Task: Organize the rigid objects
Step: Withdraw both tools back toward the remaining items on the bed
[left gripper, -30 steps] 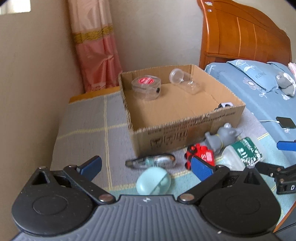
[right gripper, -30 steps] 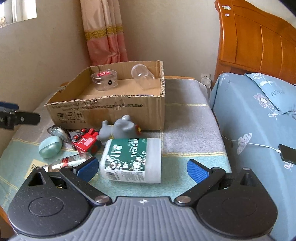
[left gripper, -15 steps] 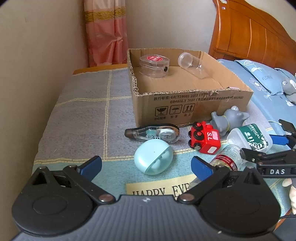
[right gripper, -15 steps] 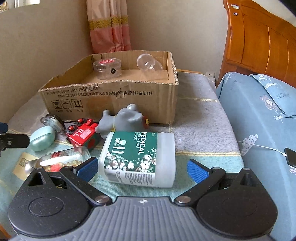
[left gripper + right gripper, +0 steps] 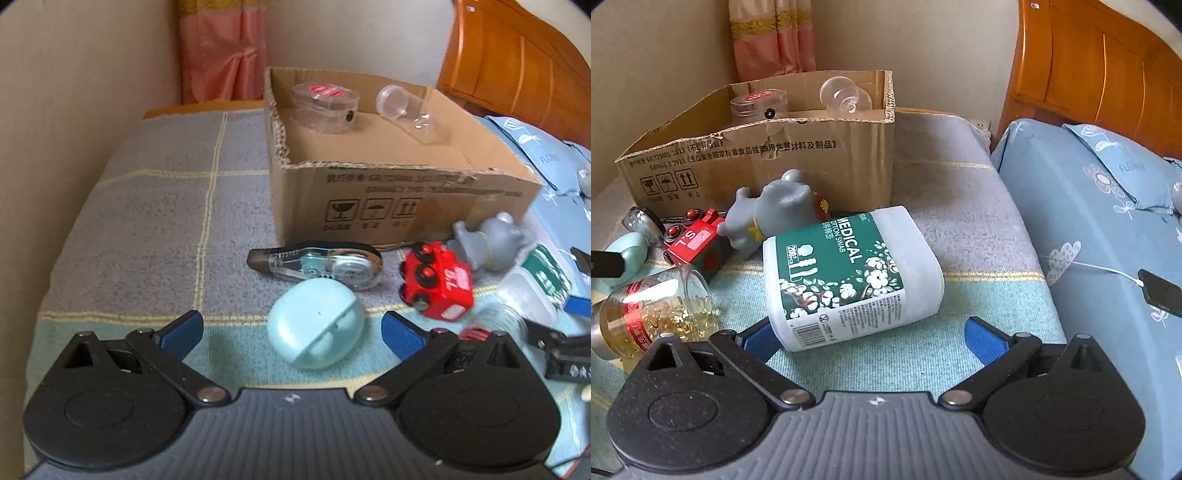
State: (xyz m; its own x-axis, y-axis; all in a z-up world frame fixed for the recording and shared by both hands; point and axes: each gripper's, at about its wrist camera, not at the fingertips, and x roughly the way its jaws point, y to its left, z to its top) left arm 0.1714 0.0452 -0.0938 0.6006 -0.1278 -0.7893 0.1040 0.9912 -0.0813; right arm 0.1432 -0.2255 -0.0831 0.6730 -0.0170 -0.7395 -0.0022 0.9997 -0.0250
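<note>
left tool (image 5: 291,328) jaws wide, right tool (image 5: 868,336) same, both low

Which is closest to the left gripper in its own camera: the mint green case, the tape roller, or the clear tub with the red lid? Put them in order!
1. Mint green case: right between the open left gripper fingers.
2. Tape roller: just behind the case, before the box.
3. Clear tub with red lid: far back inside the cardboard box.

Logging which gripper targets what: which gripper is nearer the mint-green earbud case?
Left. The left gripper straddles the mint-green earbud case, fingers open. The right gripper is over at the cotton swab box.
</note>
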